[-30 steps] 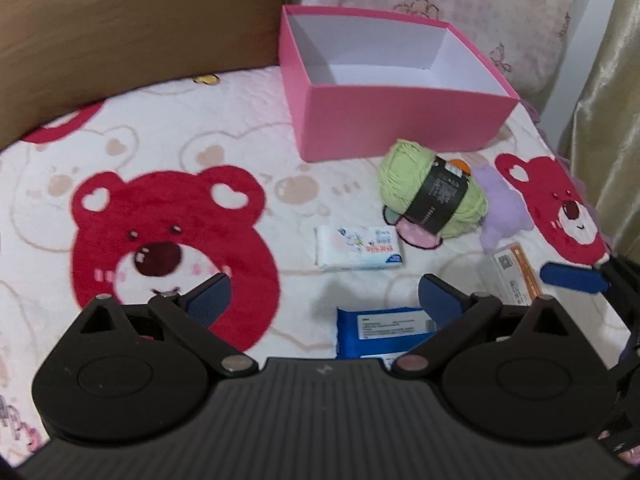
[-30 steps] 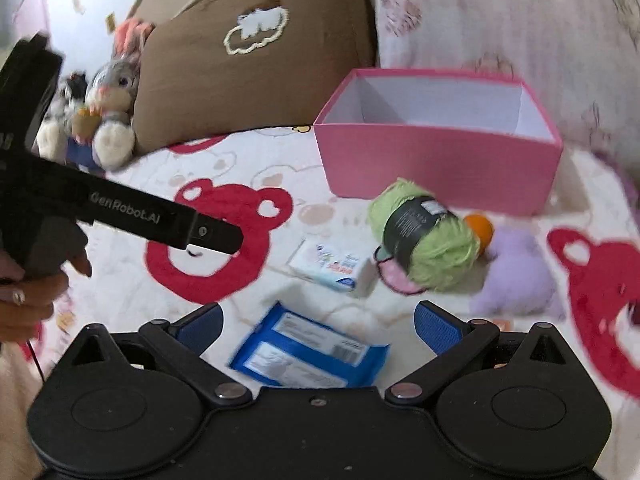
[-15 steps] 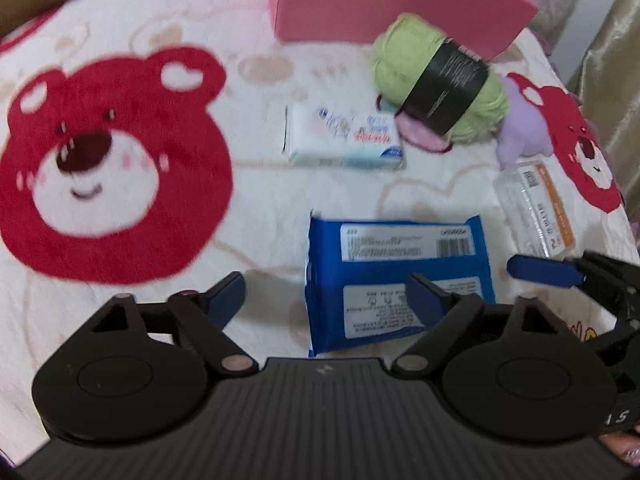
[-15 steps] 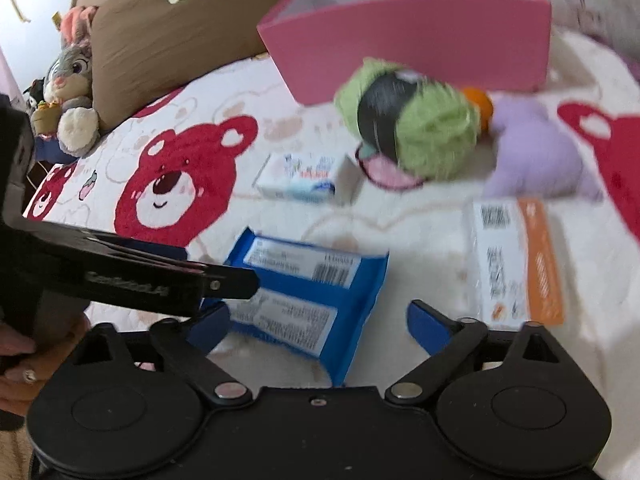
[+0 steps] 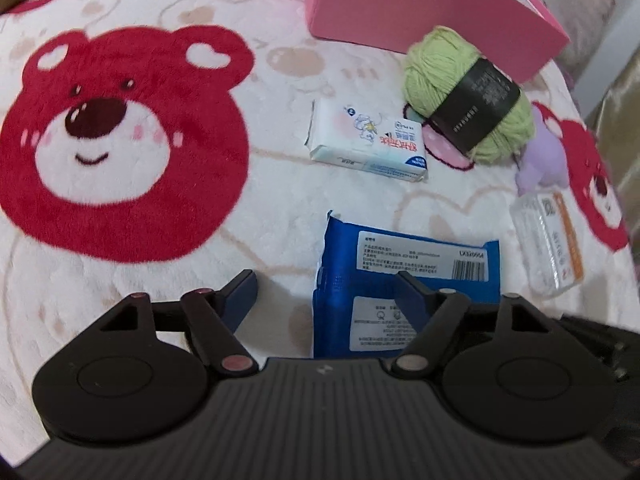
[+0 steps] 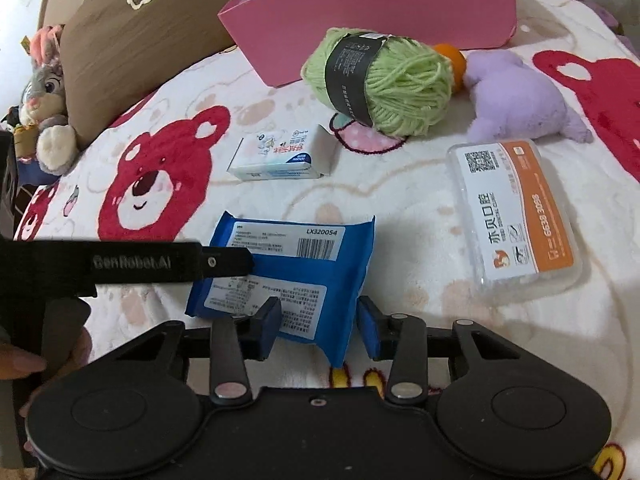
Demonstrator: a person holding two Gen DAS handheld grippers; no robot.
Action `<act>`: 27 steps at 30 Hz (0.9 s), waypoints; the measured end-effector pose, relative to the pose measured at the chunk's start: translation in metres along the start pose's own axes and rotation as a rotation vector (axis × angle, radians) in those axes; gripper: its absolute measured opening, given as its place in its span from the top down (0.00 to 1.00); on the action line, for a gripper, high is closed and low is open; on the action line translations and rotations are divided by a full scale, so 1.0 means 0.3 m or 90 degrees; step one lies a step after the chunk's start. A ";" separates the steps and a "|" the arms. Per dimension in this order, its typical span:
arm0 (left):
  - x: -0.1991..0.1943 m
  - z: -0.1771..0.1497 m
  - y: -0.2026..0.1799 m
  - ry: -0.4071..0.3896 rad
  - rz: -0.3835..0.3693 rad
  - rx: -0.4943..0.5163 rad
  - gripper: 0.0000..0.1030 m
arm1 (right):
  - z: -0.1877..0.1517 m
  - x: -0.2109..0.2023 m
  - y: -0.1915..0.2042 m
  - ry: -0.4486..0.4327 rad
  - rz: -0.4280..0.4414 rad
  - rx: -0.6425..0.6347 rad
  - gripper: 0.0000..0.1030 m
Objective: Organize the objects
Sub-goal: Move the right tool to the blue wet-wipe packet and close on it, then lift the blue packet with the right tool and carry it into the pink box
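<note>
- Blue packet [image 6: 294, 268] lies flat on the bear-print blanket [image 5: 248, 200], label side up, nearer the cameras than the other loose things and well apart from the pink box [image 6: 384, 12] at the back.
- Right gripper [image 6: 318, 326] has its fingers partly closed around the near corner of the packet; one blue pad sits over the label and the other just off the packet's right edge. Whether the pads already press the wrapper I cannot tell; it looks like a grip about to close, not one made.
- Left gripper [image 5: 326, 296] is spread wide. Its right finger hangs over the packet's left part, its left finger over bare blanket, and it holds nothing.
- To do this step well, I would bring the right pads in squarely across the folded corner, deep enough to catch the wrapper's body and not only the crimped edge, which is likely to slip.
- The wrapper is soft and will probably sag once lifted, so lift slowly and keep it level on the way to the box.
- The left gripper would do best to back off or steady the far end; both tools over one packet risk a knock.
- Also waiting on the blanket: a white tissue pack [image 5: 368, 142], green yarn [image 6: 380, 80], a purple plush toy [image 6: 520, 96] and a clear plastic case [image 6: 516, 216].
- The yarn sits right in front of the box, so carry the packet high enough to clear it.
</note>
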State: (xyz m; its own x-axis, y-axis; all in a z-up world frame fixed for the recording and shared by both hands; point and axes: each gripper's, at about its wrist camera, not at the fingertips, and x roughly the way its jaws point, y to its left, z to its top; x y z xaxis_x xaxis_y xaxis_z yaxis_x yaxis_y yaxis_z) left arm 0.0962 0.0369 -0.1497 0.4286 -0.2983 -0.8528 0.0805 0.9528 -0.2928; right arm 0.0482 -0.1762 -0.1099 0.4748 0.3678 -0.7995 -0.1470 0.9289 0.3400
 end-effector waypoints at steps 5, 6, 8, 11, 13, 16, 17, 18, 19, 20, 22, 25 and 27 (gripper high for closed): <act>0.001 -0.002 -0.009 0.022 -0.068 0.004 0.70 | 0.005 0.019 -0.014 -0.001 0.017 0.019 0.52; -0.002 -0.005 -0.017 0.019 -0.064 0.013 0.70 | 0.005 0.019 -0.008 -0.004 0.020 0.011 0.54; -0.006 -0.009 -0.022 0.018 -0.064 0.021 0.70 | 0.002 0.016 0.007 -0.007 0.016 -0.004 0.59; -0.013 -0.011 -0.011 0.030 -0.077 -0.001 0.70 | 0.005 0.010 0.025 -0.011 0.002 -0.028 0.60; -0.014 -0.018 -0.018 0.027 -0.072 0.007 0.70 | 0.009 0.015 0.022 -0.008 -0.001 -0.025 0.61; 0.000 -0.021 -0.033 0.018 -0.062 0.031 0.66 | 0.011 0.022 0.019 -0.007 -0.003 -0.023 0.61; 0.008 -0.022 -0.036 0.014 -0.061 0.045 0.66 | 0.011 0.025 0.025 -0.008 -0.008 -0.029 0.61; 0.008 -0.023 -0.034 0.012 -0.062 0.042 0.66 | 0.011 0.026 0.033 -0.008 -0.014 -0.037 0.61; 0.003 -0.023 -0.032 0.012 -0.064 0.035 0.66 | 0.009 0.024 0.041 -0.009 -0.018 -0.045 0.61; -0.003 -0.023 -0.034 0.013 -0.065 0.038 0.66 | 0.008 0.019 0.048 -0.010 -0.022 -0.053 0.61; -0.022 -0.024 -0.030 0.018 -0.073 0.031 0.67 | 0.008 0.006 0.059 -0.012 -0.026 -0.066 0.62; -0.058 -0.029 -0.024 0.024 -0.101 0.019 0.68 | 0.014 -0.026 0.064 -0.024 -0.036 -0.076 0.62; -0.089 -0.026 -0.030 0.020 -0.108 0.019 0.68 | 0.026 -0.053 0.061 -0.026 -0.026 -0.070 0.62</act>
State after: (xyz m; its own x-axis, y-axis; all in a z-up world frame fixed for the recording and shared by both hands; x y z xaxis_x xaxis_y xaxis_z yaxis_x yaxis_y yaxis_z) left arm 0.0769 0.0357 -0.1275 0.3785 -0.4555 -0.8058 0.1766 0.8901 -0.4202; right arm 0.0448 -0.1655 -0.0871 0.5165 0.3293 -0.7904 -0.2201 0.9431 0.2491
